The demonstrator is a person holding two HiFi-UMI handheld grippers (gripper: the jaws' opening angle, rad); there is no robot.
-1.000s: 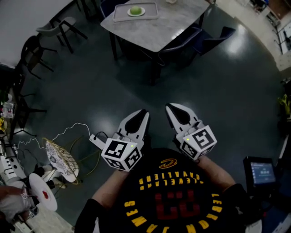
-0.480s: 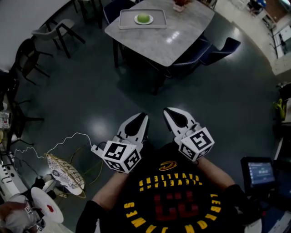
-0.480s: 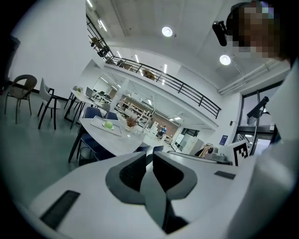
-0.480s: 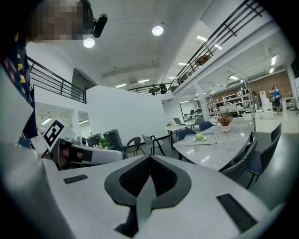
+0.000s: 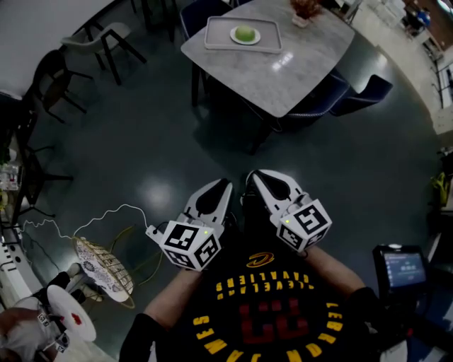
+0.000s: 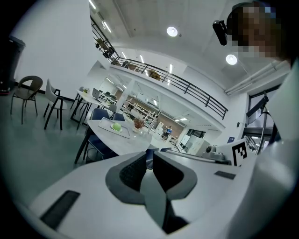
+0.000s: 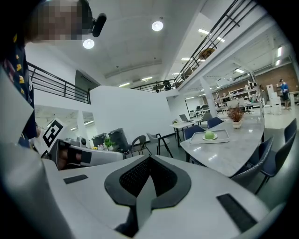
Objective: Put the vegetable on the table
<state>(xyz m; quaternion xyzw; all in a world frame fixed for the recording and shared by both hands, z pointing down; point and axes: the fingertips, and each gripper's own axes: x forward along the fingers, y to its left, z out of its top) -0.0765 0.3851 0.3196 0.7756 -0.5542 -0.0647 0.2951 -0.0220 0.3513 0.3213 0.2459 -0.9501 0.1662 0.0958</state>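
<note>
A green round vegetable (image 5: pixel 245 33) lies on a small white plate in a grey tray (image 5: pixel 219 35) at the far end of a marble-topped table (image 5: pixel 283 71). It also shows far ahead in the left gripper view, vegetable (image 6: pixel 117 126), and in the right gripper view, vegetable (image 7: pixel 209 135). My left gripper (image 5: pixel 221 185) and right gripper (image 5: pixel 256 177) hang side by side over the dark floor, well short of the table. Both are shut and hold nothing: left gripper (image 6: pixel 149 156), right gripper (image 7: pixel 150 158).
Blue chairs (image 5: pixel 354 95) stand at the table's near side, and a grey chair (image 5: pixel 106 39) and black chairs (image 5: pixel 49 78) stand to the left. A small potted plant (image 5: pixel 304 8) sits on the table. A wire basket (image 5: pixel 102 258) and a white cable lie on the floor at lower left; a screen (image 5: pixel 403 269) is at lower right.
The table with the tray has come nearer and shifted right in the head view. Both grippers stay shut and have drawn slightly closer together.
</note>
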